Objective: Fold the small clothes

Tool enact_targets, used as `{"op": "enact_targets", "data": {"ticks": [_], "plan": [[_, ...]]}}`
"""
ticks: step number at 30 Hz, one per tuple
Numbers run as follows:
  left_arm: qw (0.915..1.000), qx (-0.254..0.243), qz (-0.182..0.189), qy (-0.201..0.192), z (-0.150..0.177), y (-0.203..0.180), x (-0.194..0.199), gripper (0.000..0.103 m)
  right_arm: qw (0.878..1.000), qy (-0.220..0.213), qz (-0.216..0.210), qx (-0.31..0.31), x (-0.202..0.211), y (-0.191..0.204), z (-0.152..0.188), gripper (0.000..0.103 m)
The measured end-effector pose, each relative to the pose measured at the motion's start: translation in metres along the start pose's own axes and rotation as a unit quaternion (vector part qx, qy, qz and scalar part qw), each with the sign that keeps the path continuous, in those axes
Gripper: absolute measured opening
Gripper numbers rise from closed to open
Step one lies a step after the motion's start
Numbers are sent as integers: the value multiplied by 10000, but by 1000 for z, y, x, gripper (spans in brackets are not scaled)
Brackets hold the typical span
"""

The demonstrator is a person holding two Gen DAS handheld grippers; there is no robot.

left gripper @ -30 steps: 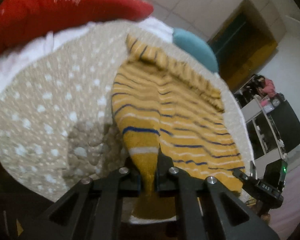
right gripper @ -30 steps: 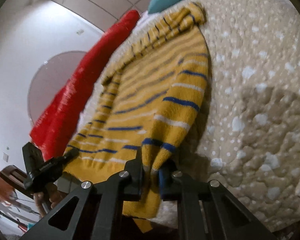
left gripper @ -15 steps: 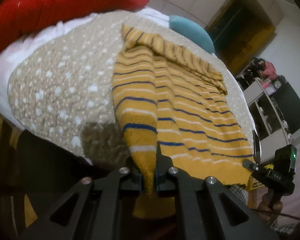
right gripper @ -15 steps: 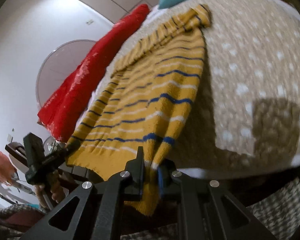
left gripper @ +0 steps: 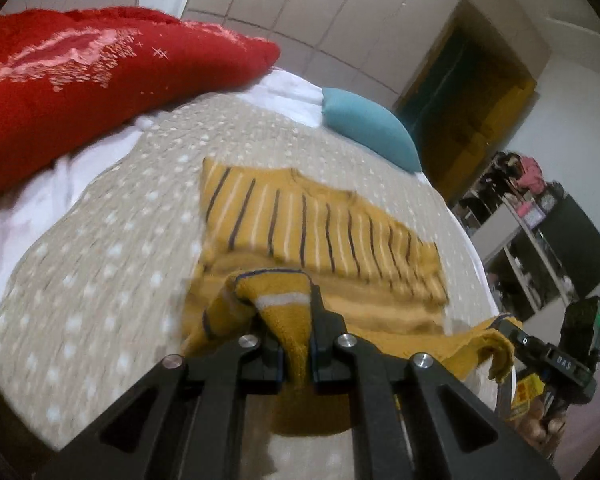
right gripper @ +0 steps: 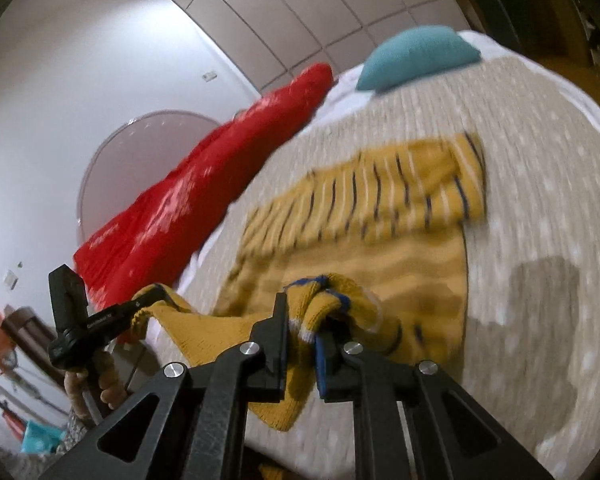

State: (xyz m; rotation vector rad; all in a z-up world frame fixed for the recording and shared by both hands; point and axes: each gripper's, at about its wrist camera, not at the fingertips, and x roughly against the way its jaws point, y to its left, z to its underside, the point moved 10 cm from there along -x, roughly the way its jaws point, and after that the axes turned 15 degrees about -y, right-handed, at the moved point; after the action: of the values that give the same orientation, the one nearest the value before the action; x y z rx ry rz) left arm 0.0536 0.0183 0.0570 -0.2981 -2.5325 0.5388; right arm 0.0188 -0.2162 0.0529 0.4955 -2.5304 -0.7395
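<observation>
A mustard-yellow knit sweater [left gripper: 320,224] with blue and white stripes lies on a beige dotted bedspread [left gripper: 112,248]; it also shows in the right wrist view [right gripper: 380,208]. My left gripper [left gripper: 298,344] is shut on the sweater's bottom hem at one corner. My right gripper [right gripper: 302,340] is shut on the hem's other corner. Both hold the hem raised and carried over the sweater's lower body, so the cloth bends back on itself. The sleeves lie folded across the chest at the far end. Each gripper appears in the other's view, the right [left gripper: 556,360] and the left [right gripper: 96,320].
A red cushion [left gripper: 80,76] and a teal pillow [left gripper: 368,128] lie at the bed's far side. White sheet [left gripper: 32,208] shows beyond the bedspread. Shelves and a dark cabinet [left gripper: 540,240] stand to the right of the bed.
Both grippers have lifted the hem and moved forward over the bed, toward the sweater's collar end. The sweater, stretched flat before, now doubles over on itself.
</observation>
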Motion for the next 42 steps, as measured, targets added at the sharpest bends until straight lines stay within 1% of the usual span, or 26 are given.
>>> {"op": "enact_targets", "data": {"ticks": [2, 3, 5, 7, 9, 11, 13, 15, 16, 17, 18, 20, 22, 24, 25, 27, 29, 30, 31, 32, 33, 35, 36, 38, 40, 42], "plan": [[9999, 49, -87, 58, -11, 3, -31, 8, 9999, -10, 116, 58, -24, -6, -16, 12], [9998, 30, -143, 105, -16, 5, -48, 8, 9997, 14, 249, 71, -41, -12, -23, 12], [9994, 32, -246, 232, -19, 10, -71, 8, 9993, 117, 351, -7, -63, -22, -29, 12], [9986, 64, -278, 448, -18, 15, -96, 8, 9985, 269, 445, -163, -88, -36, -33, 12], [9972, 40, -396, 640, -16, 21, -118, 9, 9976, 388, 519, -256, -110, -49, -38, 12], [9944, 99, -482, 930, -11, 29, -143, 9, 9963, 506, 530, -440, -129, -63, -42, 14], [9916, 204, -529, 1164, -6, 37, -161, 9, 9935, 606, 535, -807, -152, -82, -48, 15], [9897, 318, -493, 1305, -6, 41, -176, 9, 9908, 721, 605, -977, -171, -98, -52, 15], [9892, 404, -380, 1356, -8, 40, -182, 9, 9896, 739, 647, -1053, -178, -104, -53, 15], [9891, 511, -246, 1357, -11, 38, -185, 12, 9880, 771, 623, -1188, -186, -110, -55, 15], [9886, 719, -49, 1322, -16, 38, -188, 14, 9846, 822, 528, -1448, -195, -118, -56, 16], [9853, 1126, 198, 1267, -22, 39, -192, 29, 9732, 821, 354, -2121, -208, -134, -59, 24], [9778, 1649, 382, 1234, -26, 47, -197, 36, 9616, 806, 169, -2619, -216, -145, -60, 26], [9692, 2092, 531, 1189, -31, 56, -202, 39, 9486, 791, -63, -3064, -221, -154, -62, 29], [9663, 2229, 587, 1151, -34, 57, -203, 42, 9398, 722, -209, -3333, -224, -159, -66, 29], [9596, 2534, 708, 993, -43, 65, -203, 46, 9304, 617, -427, -3588, -224, -161, -72, 36], [9537, 2766, 797, 868, -49, 69, -203, 54, 9216, 478, -668, -3793, -223, -161, -79, 52], [9510, 2888, 787, 771, -53, 75, -202, 56, 9158, 338, -739, -3933, -222, -164, -84, 55], [9510, 2923, 722, 706, -58, 79, -204, 59, 9125, 227, -708, -4022, -221, -168, -88, 56], [9518, 2921, 654, 663, -60, 83, -203, 59, 9112, 169, -667, -4061, -220, -171, -89, 57], [9531, 2899, 590, 645, -61, 87, -203, 59, 9120, 87, -556, -4063, -219, -177, -91, 57], [9579, 2754, 453, 672, -61, 93, -200, 59, 9184, 45, -298, -3946, -216, -186, -93, 57], [9615, 2628, 383, 700, -61, 93, -198, 59, 9253, 12, -80, -3792, -211, -190, -95, 57], [9718, 2213, 229, 782, -59, 92, -189, 61, 9376, 24, 107, -3476, -203, -189, -98, 57], [9812, 1729, 92, 855, -54, 87, -176, 64, 9591, 108, 398, -2800, -182, -184, -100, 58], [9887, 1161, -8, 949, -44, 80, -158, 66, 9700, 212, 586, -2348, -161, -181, -96, 59]]}}
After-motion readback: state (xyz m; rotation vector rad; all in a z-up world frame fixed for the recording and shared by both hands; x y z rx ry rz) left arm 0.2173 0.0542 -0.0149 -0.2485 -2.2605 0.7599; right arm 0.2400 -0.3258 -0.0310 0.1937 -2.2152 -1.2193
